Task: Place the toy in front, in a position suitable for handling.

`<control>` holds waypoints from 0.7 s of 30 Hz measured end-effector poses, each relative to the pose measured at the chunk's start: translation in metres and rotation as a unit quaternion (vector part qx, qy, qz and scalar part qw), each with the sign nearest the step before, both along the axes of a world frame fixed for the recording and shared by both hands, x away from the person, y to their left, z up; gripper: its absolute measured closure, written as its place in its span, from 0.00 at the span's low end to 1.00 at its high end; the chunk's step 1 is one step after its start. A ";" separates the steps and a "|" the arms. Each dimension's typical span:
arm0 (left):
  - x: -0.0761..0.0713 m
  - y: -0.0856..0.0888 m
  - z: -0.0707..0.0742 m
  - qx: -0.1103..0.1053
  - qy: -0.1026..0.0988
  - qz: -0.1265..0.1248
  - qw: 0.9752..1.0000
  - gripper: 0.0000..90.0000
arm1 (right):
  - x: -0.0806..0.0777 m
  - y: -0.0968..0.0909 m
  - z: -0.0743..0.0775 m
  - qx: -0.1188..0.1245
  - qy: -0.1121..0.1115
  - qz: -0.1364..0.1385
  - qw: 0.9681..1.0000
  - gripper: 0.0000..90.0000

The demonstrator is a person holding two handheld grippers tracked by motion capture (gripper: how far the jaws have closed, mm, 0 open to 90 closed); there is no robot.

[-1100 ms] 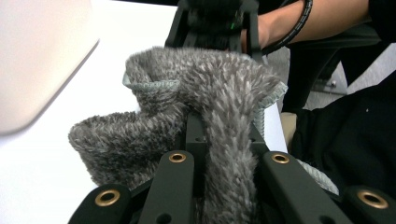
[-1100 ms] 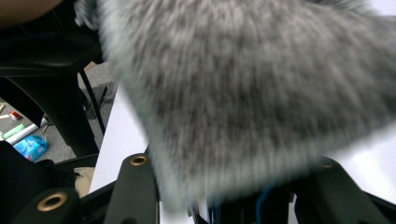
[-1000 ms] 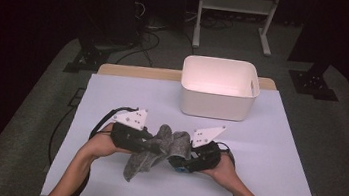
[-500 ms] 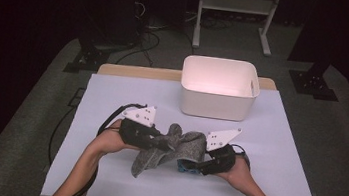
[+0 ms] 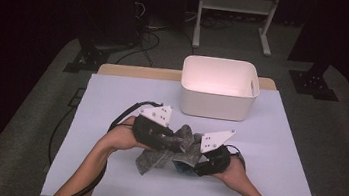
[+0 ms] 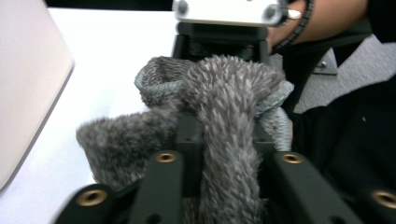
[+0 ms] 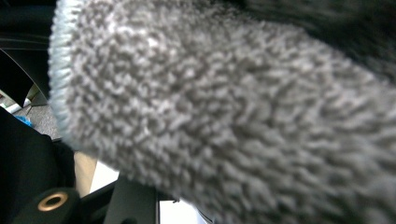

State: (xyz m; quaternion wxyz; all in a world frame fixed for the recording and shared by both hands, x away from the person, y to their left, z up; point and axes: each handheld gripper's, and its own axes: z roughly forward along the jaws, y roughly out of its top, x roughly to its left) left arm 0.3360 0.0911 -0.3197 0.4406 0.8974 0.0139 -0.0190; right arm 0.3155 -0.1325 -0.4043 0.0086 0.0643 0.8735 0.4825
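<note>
We hold a fuzzy grey sock (image 5: 169, 147) low over the near middle of the worktop (image 5: 111, 100). Our left gripper (image 5: 169, 142) has just been easing its jaws apart, the sock's pile still bunched between them. Our right gripper (image 5: 189, 166) pinches the other end, its cuff draped across the camera. As we see it, the loosened left end could slip and sag. The white bin (image 5: 218, 87) stands well behind, nothing blocking the way to it.

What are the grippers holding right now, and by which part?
A grey fuzzy sock hangs between both grippers. The left gripper, jaws just opening, has a fold between them; the right gripper meets its cuff end, grip unclear.
</note>
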 end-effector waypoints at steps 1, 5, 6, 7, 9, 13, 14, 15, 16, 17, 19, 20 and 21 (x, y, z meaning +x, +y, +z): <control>0.001 -0.001 0.000 0.002 0.008 0.008 1.000 0.69 | 0.000 -0.001 0.000 0.000 0.000 0.000 1.000 0.62; 0.006 -0.006 -0.005 -0.001 0.033 0.008 0.999 0.66 | -0.001 0.000 0.000 -0.002 -0.005 0.004 1.000 0.62; 0.007 -0.006 -0.005 -0.002 0.040 0.007 0.999 0.66 | -0.001 0.000 0.000 -0.003 -0.007 0.006 1.000 0.62; 0.008 -0.006 -0.006 -0.005 0.047 0.005 0.999 0.66 | -0.002 -0.001 0.000 -0.004 -0.008 0.005 1.000 0.62; 0.008 -0.006 -0.007 -0.012 0.057 -0.002 0.998 0.72 | -0.002 -0.001 0.001 -0.004 -0.009 0.005 1.000 0.62; 0.003 -0.006 -0.004 -0.006 0.035 -0.011 0.999 0.84 | -0.003 -0.002 0.001 -0.005 -0.013 0.006 1.000 0.62; 0.002 -0.005 -0.003 0.000 0.020 -0.004 1.000 0.88 | -0.003 -0.002 0.001 -0.006 -0.014 0.005 1.000 0.62; 0.000 -0.004 -0.001 0.004 0.016 -0.002 1.000 0.88 | -0.003 -0.002 0.001 -0.007 -0.013 0.003 1.000 0.62; 0.000 -0.003 0.000 0.006 0.009 -0.001 1.000 0.89 | -0.002 -0.002 0.001 -0.006 -0.010 0.004 1.000 0.62; -0.001 -0.001 0.000 0.010 0.005 0.003 1.000 0.89 | -0.002 -0.002 0.001 -0.005 -0.010 0.004 1.000 0.62; -0.003 0.003 0.001 0.014 0.002 0.003 1.000 0.90 | -0.001 -0.004 0.001 -0.003 -0.007 0.002 1.000 0.62; -0.004 0.006 0.002 0.017 0.000 0.006 1.000 0.90 | -0.001 -0.005 0.001 -0.002 -0.006 0.002 1.000 0.62; -0.005 0.009 0.002 0.021 -0.010 0.009 1.000 0.90 | 0.000 -0.005 0.001 -0.001 -0.004 0.000 1.000 0.62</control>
